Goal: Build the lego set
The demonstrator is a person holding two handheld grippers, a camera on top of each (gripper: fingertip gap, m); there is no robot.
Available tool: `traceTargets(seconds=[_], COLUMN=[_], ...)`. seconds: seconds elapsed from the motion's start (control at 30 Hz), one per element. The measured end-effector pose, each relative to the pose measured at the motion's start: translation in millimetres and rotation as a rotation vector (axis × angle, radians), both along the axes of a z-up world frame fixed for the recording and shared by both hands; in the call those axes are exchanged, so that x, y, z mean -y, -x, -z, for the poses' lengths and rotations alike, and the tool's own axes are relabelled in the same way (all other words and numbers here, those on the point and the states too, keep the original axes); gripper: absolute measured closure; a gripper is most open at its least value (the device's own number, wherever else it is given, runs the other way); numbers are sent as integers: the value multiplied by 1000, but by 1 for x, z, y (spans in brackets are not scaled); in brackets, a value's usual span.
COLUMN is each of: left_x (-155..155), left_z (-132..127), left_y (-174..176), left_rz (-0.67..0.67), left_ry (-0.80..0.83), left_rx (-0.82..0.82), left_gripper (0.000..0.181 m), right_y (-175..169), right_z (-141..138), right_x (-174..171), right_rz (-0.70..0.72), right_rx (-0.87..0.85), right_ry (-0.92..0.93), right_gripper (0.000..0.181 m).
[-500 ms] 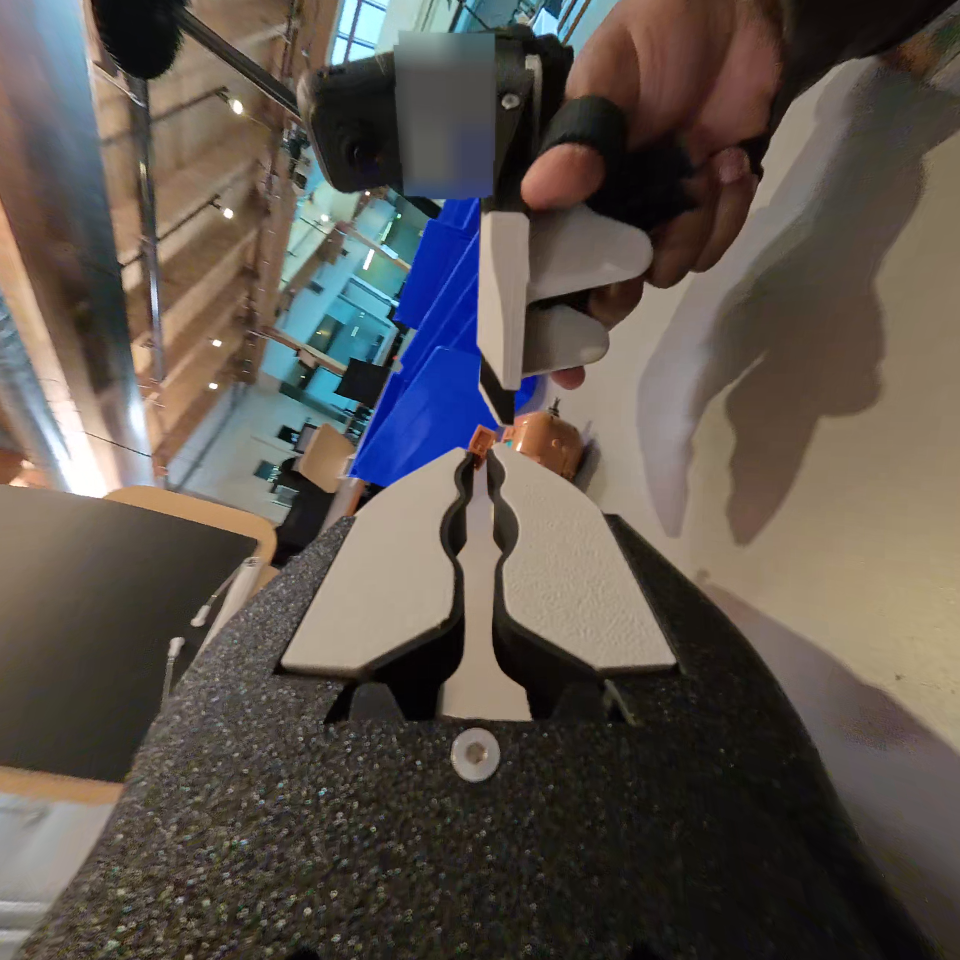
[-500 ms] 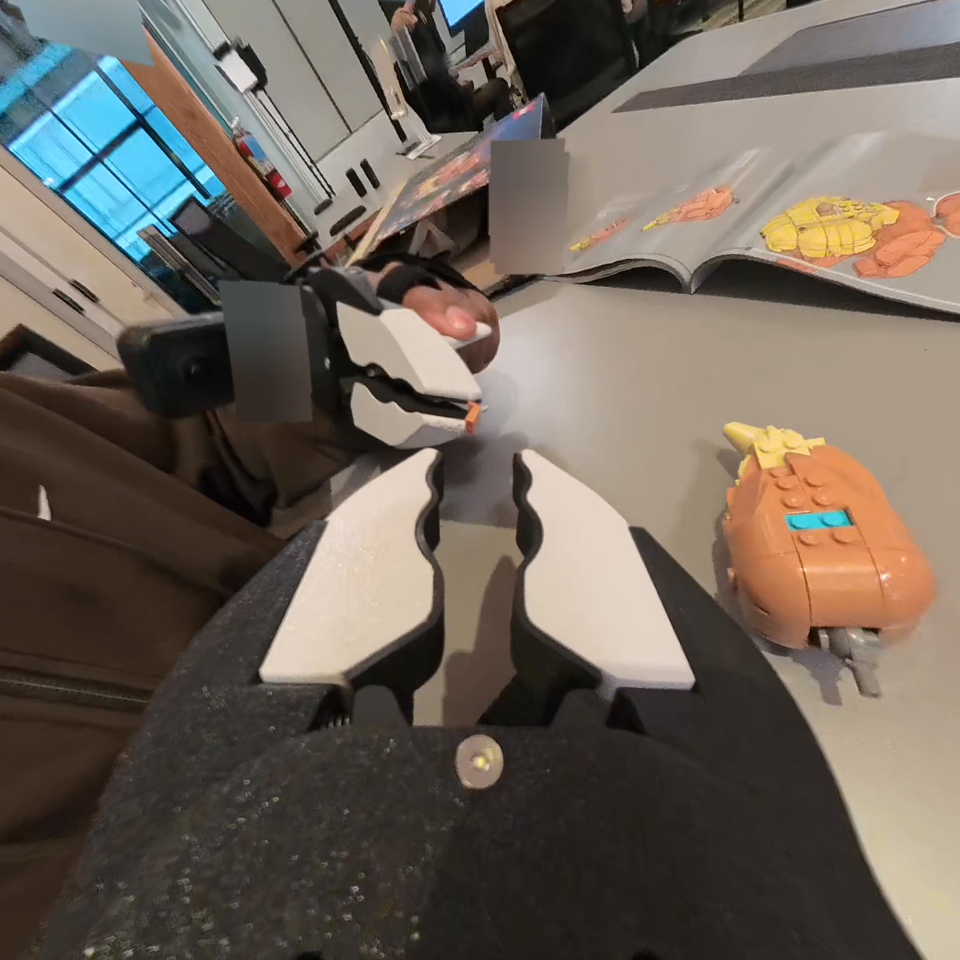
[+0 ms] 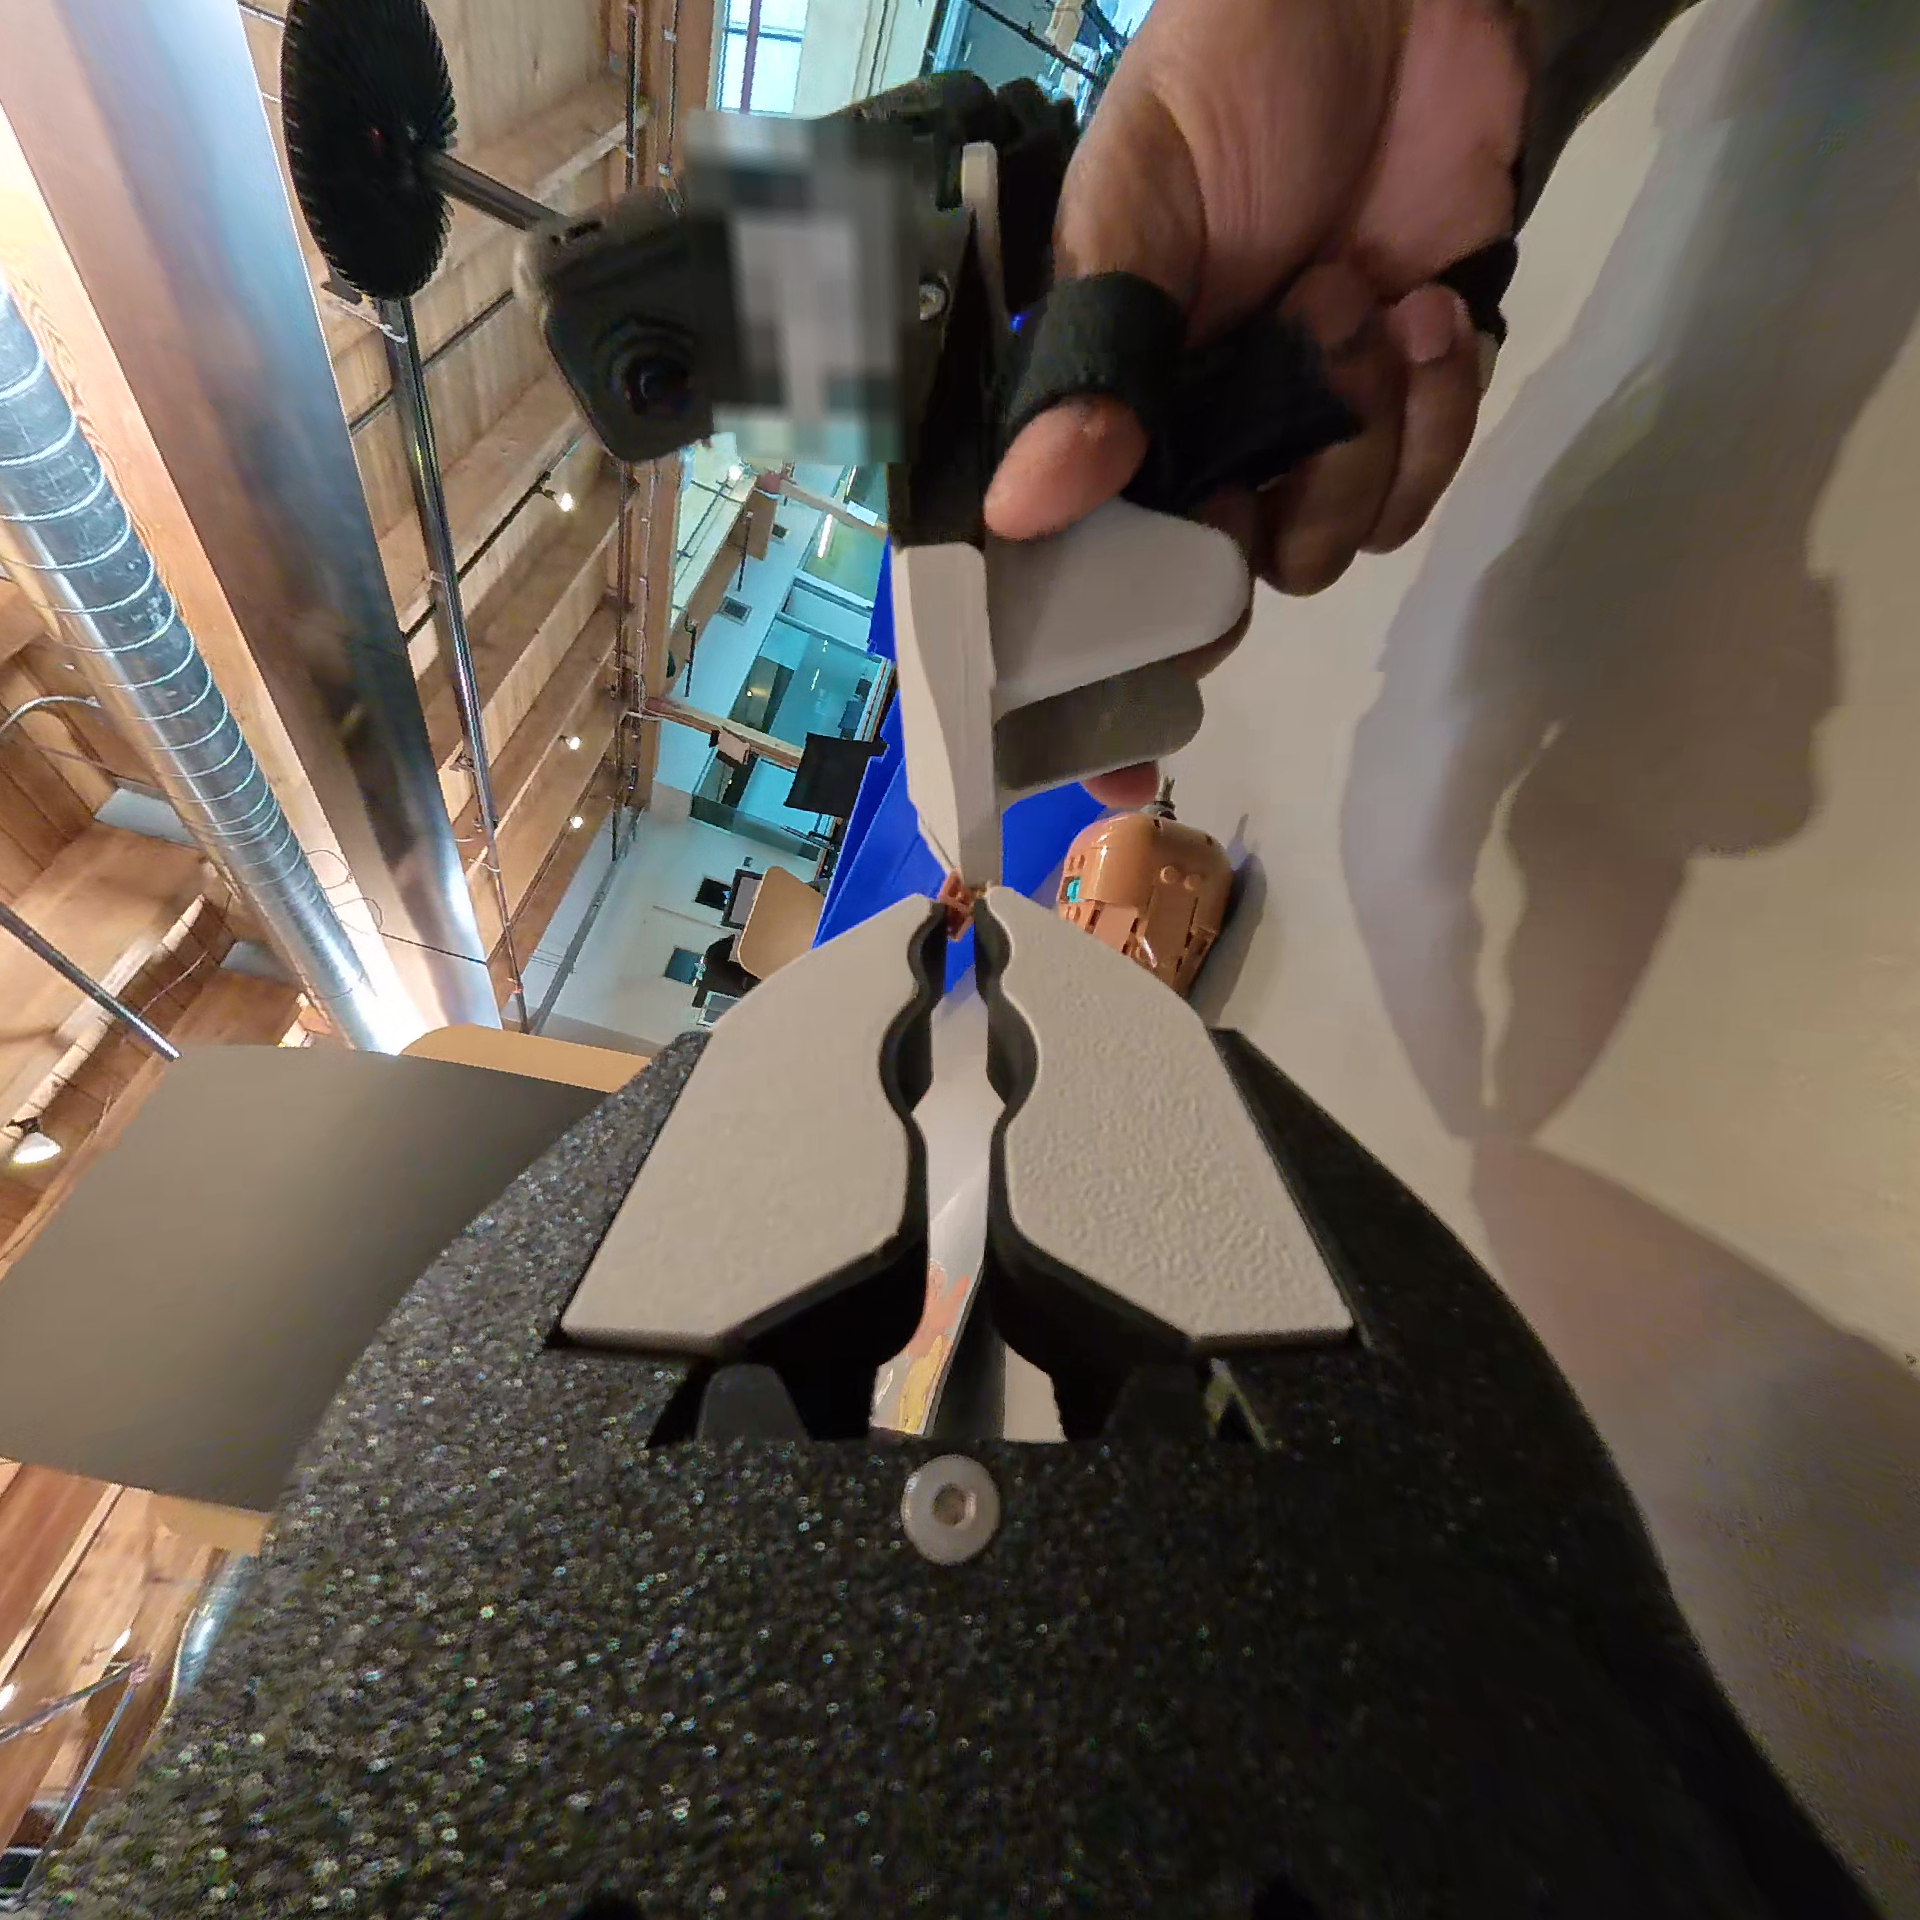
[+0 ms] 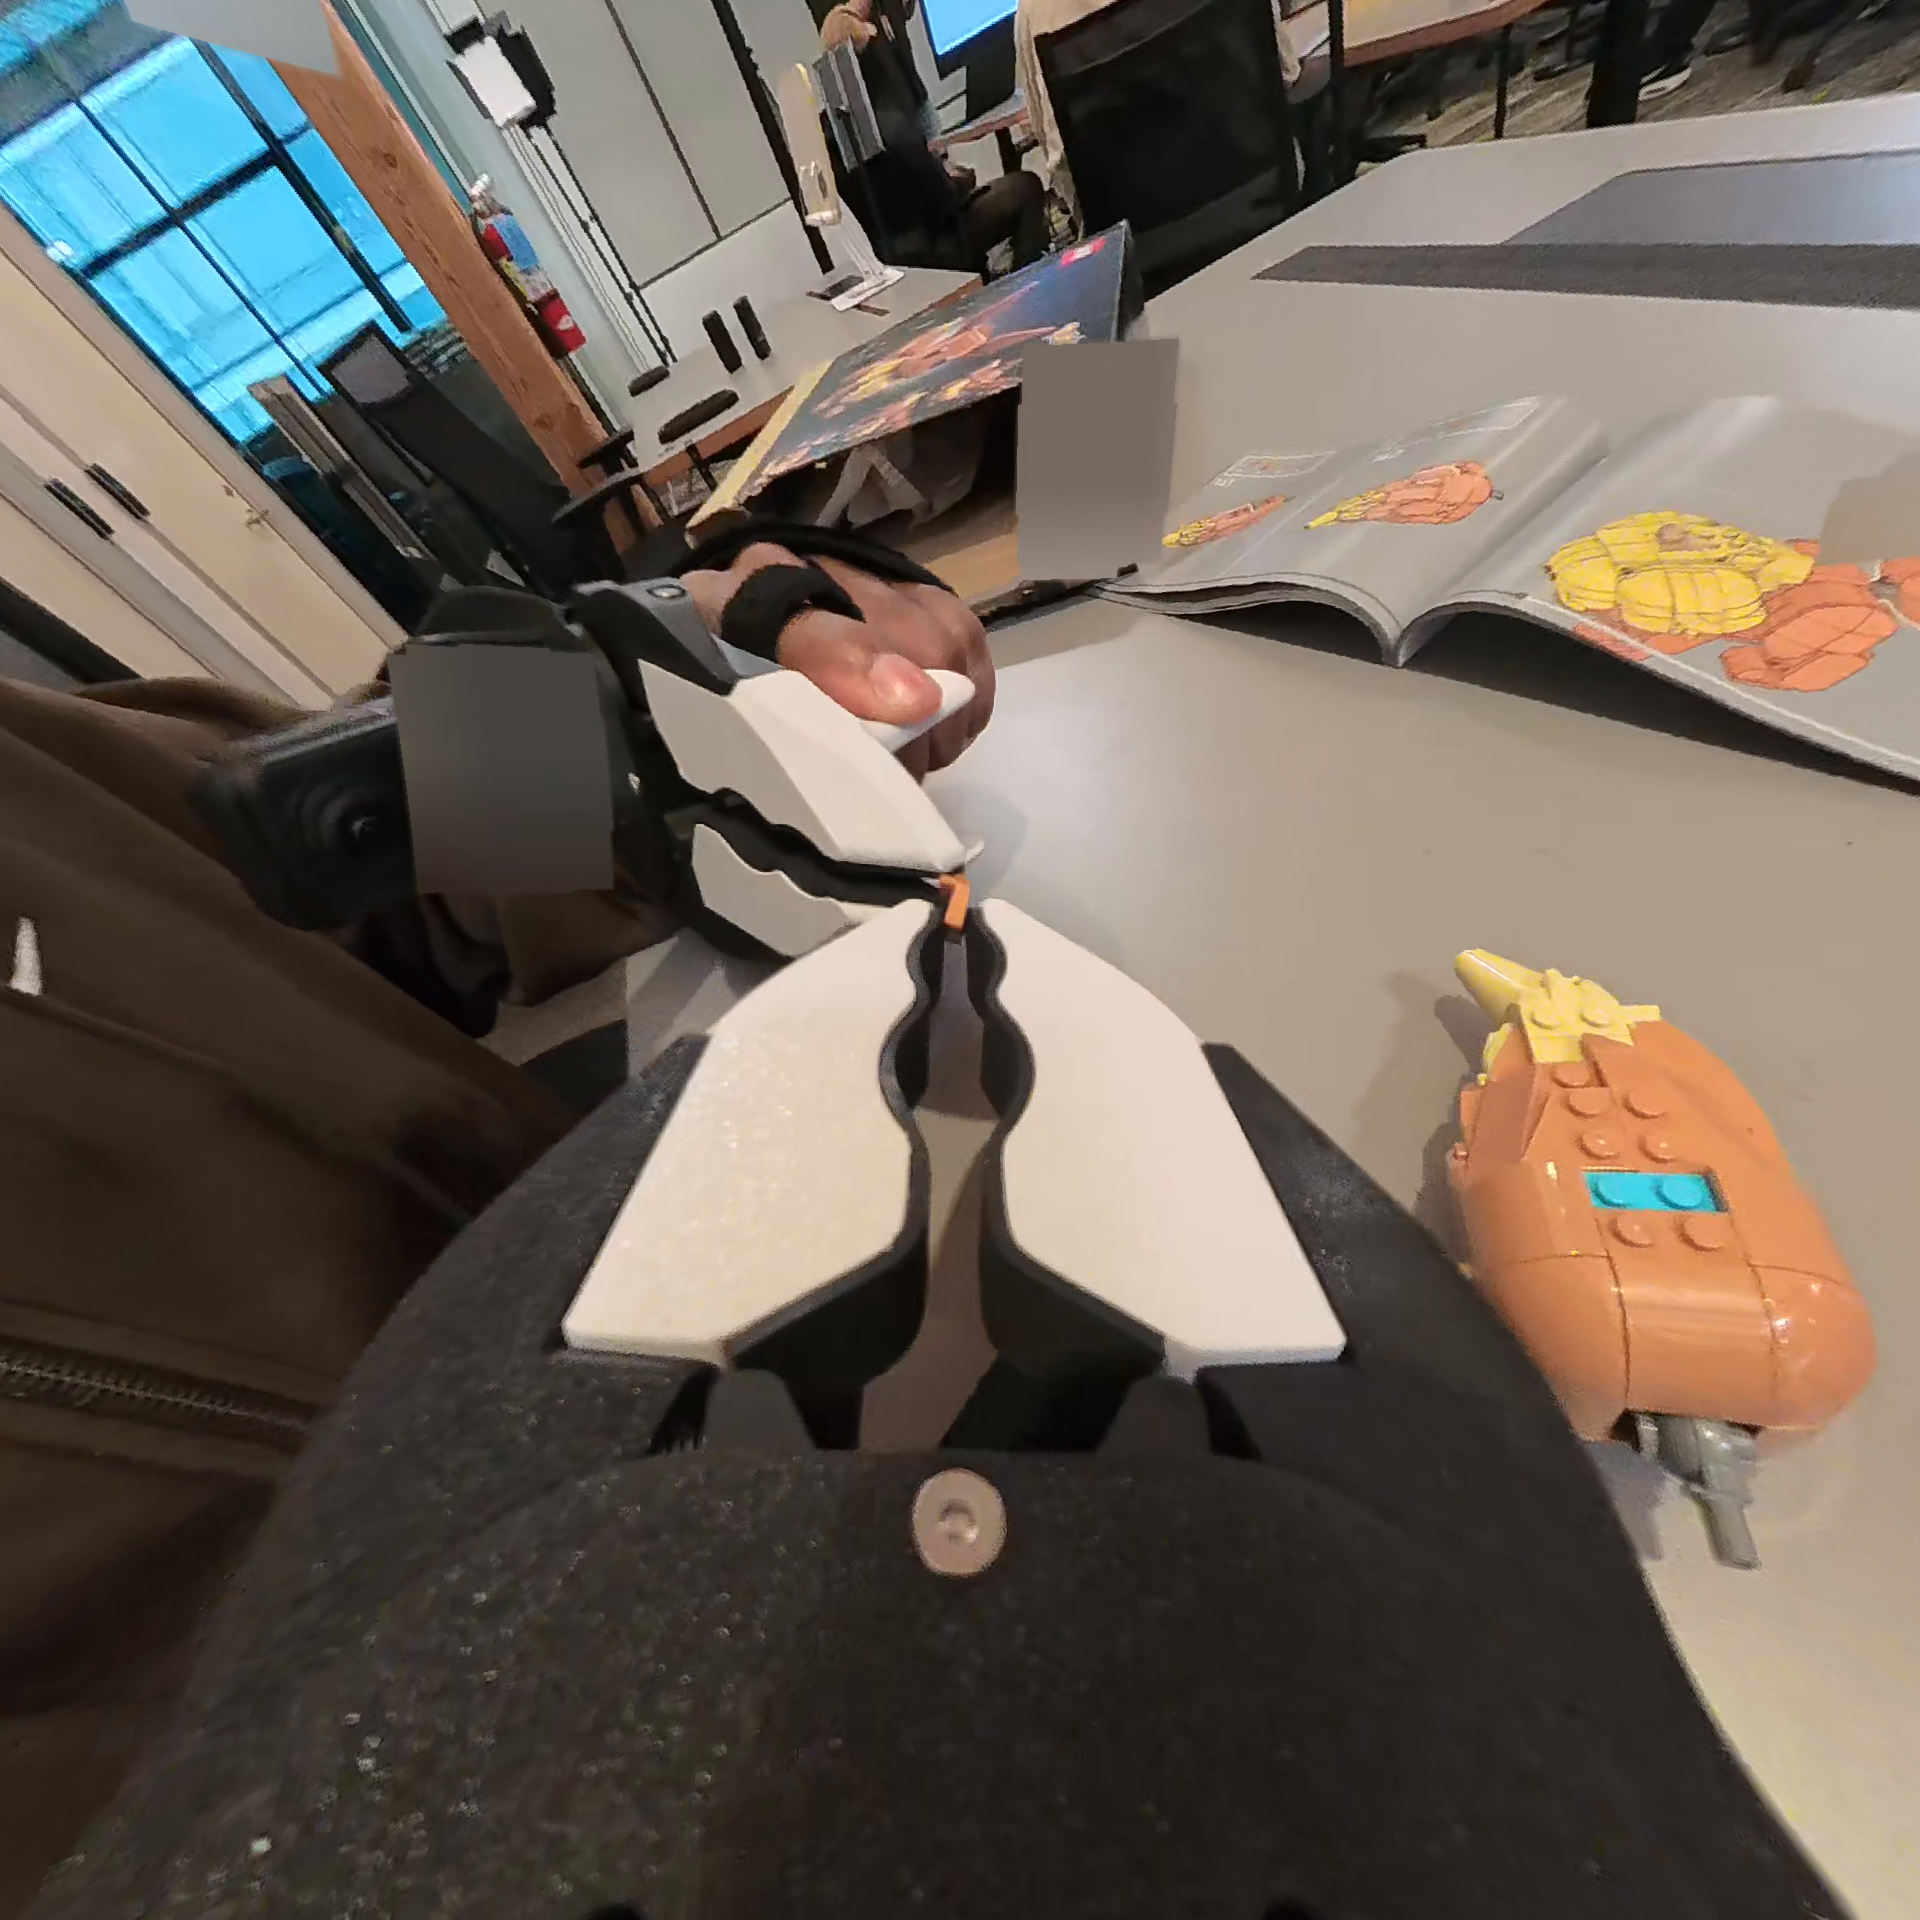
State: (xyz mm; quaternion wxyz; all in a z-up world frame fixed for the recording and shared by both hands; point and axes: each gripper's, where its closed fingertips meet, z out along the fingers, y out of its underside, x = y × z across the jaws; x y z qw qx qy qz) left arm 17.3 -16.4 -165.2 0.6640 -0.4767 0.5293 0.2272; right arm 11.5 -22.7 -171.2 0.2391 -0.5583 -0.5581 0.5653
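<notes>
left wrist view, tools: the left tool [image 3: 961, 909] is closed down on a tiny orange lego piece [image 3: 956, 896] right at its tips, and the right tool [image 3: 971, 847] comes in from above with its tips touching that same piece

left wrist view, model: the orange lego body [image 3: 1143, 899] lies on the grey surface [image 3: 1662, 935] just past the tips, not held by anything

right wrist view, tools: here the right tool [image 4: 956, 920] has its tips nearly together around the small piece [image 4: 954, 902], with the left tool [image 4: 951, 868] coming in from the left side and gripping it too, so looks like both are pinching it at once

right wrist view, piece axis: it's a thin sliver, long axis about upright in this view; can't tell which end has studs

right wrist view, model: the body [image 4: 1652, 1216] lies on its side to the right, long axis running away from the camera, yellow-tipped end [image 4: 1527, 1003] pointing off toward the open instruction booklet [image 4: 1558, 561], grey pins at the near end

progress: I'd say mid-build, one chunk is assembled, and the small piece isn't on it yet
</notes>
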Motion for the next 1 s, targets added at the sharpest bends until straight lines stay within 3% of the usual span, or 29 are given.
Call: traceTargets(seconds=[0.17,0.23,0.37,0.47,0.67,1.0], left_x=[-2,-2,1,-3,-4,-3], left_z=[0,1,-10,-13,4,6], left_y=[3,5,3,5,-7,-7], left_rz=[23,73,256,302,295,308], left_ry=[84,248,703,922,1160,1227], left_rx=[120,293,793,1012,1092,1150], left_gripper=[171,165,152,151,153,165], right_y=[-1,-3,-5,-6,-3,0], right_z=[-2,-4,-6,-8,-10,-6], right_x=[-5,-8,-17,-18,-11,-12], right_rz=[18,13,27,26,14,30], right_rx=[-69,-111,-198,-260,-327,-336], right_ry=[-212,-332,-614,-806,-1070,-1197], right_gripper=[178,178,178,178,178,178])
